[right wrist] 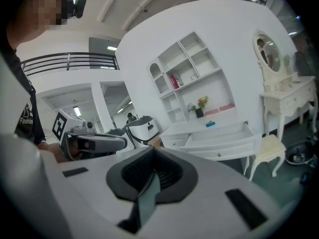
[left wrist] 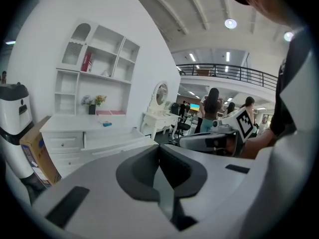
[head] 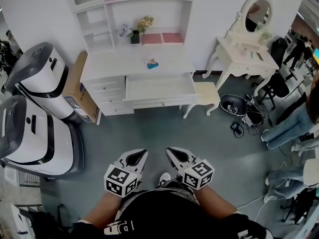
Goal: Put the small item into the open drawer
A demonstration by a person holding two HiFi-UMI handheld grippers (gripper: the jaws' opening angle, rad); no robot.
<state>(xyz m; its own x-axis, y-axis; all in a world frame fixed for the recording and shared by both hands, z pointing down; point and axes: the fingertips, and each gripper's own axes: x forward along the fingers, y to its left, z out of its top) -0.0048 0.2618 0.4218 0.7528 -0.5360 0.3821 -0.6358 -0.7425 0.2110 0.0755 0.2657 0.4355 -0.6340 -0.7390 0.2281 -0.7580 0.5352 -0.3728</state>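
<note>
Right hand-held gripper (head: 170,151) closed, blue-white item (head: 151,62) (small)

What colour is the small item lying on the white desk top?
The small item is mainly blue, with some white; clearest in the head view.

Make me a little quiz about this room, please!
1. True or false: the small blue item is inside the open drawer.
2. What stands beside the white desk, at its right in the head view? A) a stool B) a bicycle C) a bathtub
3. Are the left gripper and the right gripper open or shut?
Key: 1 false, it lies on the desk top. 2 A. 3 both shut, holding nothing.
</note>
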